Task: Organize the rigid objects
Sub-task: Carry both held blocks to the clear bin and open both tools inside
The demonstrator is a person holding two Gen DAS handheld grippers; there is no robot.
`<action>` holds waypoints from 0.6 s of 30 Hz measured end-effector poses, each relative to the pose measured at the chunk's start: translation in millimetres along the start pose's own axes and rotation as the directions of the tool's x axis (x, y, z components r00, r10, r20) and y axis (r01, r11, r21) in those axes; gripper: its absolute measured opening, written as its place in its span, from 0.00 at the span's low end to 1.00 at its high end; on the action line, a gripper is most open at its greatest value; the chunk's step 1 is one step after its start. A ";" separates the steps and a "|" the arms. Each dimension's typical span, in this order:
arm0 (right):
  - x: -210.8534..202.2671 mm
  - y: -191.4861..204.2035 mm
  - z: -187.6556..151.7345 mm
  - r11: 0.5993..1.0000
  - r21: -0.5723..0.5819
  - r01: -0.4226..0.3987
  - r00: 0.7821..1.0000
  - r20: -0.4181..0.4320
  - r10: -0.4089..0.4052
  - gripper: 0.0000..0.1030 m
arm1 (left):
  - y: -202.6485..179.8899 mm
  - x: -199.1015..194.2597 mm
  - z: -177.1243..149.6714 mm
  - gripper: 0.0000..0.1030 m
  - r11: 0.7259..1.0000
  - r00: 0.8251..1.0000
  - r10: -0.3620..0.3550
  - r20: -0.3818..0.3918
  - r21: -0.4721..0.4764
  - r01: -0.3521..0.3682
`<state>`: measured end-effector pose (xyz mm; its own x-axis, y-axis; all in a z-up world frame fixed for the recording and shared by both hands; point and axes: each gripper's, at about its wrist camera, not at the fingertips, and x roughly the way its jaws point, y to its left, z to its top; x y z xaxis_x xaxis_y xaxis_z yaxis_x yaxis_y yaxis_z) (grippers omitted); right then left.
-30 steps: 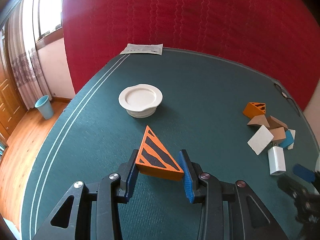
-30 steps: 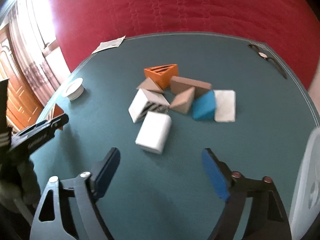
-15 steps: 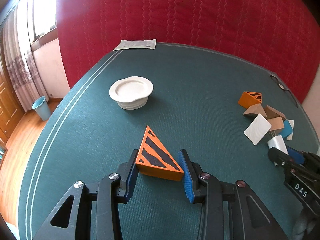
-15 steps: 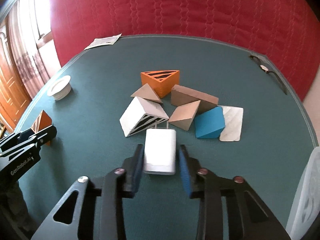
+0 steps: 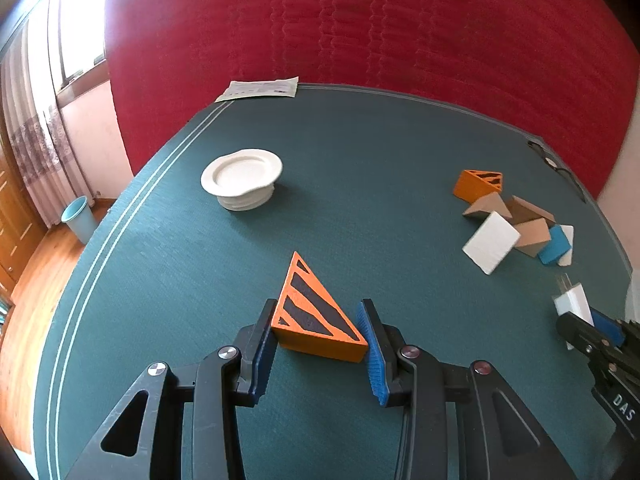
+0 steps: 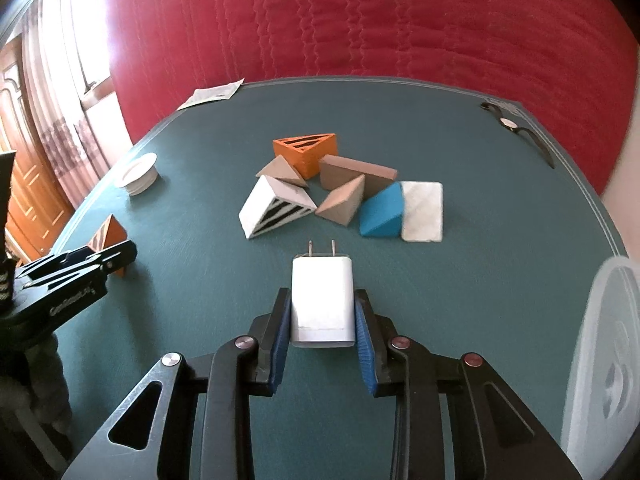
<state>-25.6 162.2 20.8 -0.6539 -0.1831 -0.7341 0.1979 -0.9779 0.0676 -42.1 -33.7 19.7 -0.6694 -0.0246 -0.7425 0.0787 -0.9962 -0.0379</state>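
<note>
My left gripper (image 5: 320, 340) is shut on an orange wedge with black stripes (image 5: 312, 312), its point aimed away from me over the green table. In the right wrist view that wedge (image 6: 109, 233) shows at the far left behind the left gripper (image 6: 100, 258). My right gripper (image 6: 322, 322) is shut on a white plug charger (image 6: 322, 300), prongs pointing forward. The charger (image 5: 573, 300) also appears at the right edge of the left wrist view. Beyond it lies a heap of wedges: orange striped (image 6: 306, 151), white striped (image 6: 276, 207), brown (image 6: 342, 202), blue (image 6: 382, 212).
A stack of white saucers (image 5: 242, 180) stands at the table's left. A paper sheet (image 5: 258, 89) lies at the far edge and a wristwatch (image 6: 516, 128) at the far right. A translucent plastic lid (image 6: 604, 360) sits at the near right. A blue bin (image 5: 78, 218) stands on the floor.
My right gripper went from wide open to shut on the white charger, then drew it back from the heap. The left gripper kept its hold on the orange wedge.
</note>
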 end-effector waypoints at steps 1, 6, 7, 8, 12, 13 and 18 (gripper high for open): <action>-3.0 -2.0 -2.4 1.000 0.002 -0.002 1.000 0.001 0.002 0.30 | -1.5 -1.4 -0.7 0.40 1.000 1.000 -0.002 0.000 0.001 0.002; -19.0 -16.1 -14.9 1.000 0.020 -0.012 1.000 0.003 0.012 0.30 | -12.6 -9.3 -4.3 0.40 1.000 1.000 -0.015 -0.002 0.017 0.015; -21.7 -19.5 -16.4 1.000 0.025 -0.014 1.000 0.005 0.014 0.30 | -15.5 -10.9 -4.9 0.40 1.000 1.000 -0.018 -0.001 0.022 0.018; -25.4 -23.5 -18.0 0.999 0.032 -0.015 1.000 0.009 0.015 0.30 | -18.3 -12.4 -5.8 0.40 0.999 1.000 -0.021 -0.001 0.027 0.021; -41.1 -39.6 -23.0 0.999 0.049 -0.008 0.999 0.033 0.006 0.30 | -35.4 -19.1 -5.8 0.40 0.998 0.999 -0.034 0.006 0.062 0.034; -45.7 -45.2 -24.5 0.998 0.056 -0.004 0.999 0.041 0.002 0.30 | -40.8 -20.3 -4.7 0.40 0.997 0.999 -0.039 0.009 0.073 0.038; -65.4 -73.6 -30.8 0.994 0.107 0.021 0.997 0.072 -0.028 0.30 | -70.1 -27.5 -2.7 0.40 0.990 0.998 -0.065 0.018 0.123 0.062</action>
<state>25.1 249.3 43.0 -0.7102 -0.1620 -0.6851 0.1051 -0.9867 0.1243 -27.2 37.0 41.0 -0.6862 0.0385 -0.7264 -0.0546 -0.9985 -0.0013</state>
